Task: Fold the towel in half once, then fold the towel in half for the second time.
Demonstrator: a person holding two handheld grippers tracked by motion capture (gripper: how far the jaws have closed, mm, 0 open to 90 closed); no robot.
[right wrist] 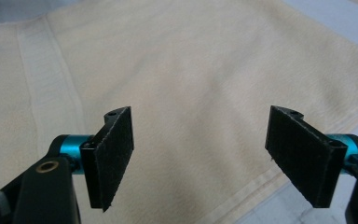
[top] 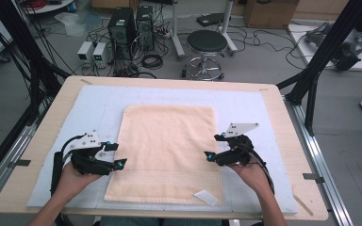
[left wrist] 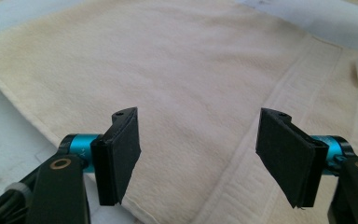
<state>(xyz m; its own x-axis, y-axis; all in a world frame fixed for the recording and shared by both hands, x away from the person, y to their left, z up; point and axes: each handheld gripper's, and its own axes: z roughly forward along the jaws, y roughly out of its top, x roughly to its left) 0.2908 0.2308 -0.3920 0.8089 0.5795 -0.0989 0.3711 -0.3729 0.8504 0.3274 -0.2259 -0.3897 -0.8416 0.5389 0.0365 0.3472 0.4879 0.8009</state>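
Observation:
A pale peach towel [top: 167, 150] lies flat, folded into a rectangle, on the white mat [top: 245, 106] in the middle of the table. A white label [top: 206, 197] sticks out at its near right corner. My left gripper [top: 115, 156] hovers at the towel's left edge, jaws open, nothing between its pads [left wrist: 121, 156]; the towel [left wrist: 191, 84] spreads beneath them. My right gripper [top: 212, 147] hovers over the towel's right edge, also open and empty, with the towel [right wrist: 191, 79] below its pads [right wrist: 300, 154].
The wooden table [top: 42, 141] carries the white mat. Beyond the far edge stand a black stool [top: 206, 44], computer towers [top: 122, 26], power supplies [top: 93, 51] and loose cables on the floor. Black frame struts [top: 327, 44] rise at both sides.

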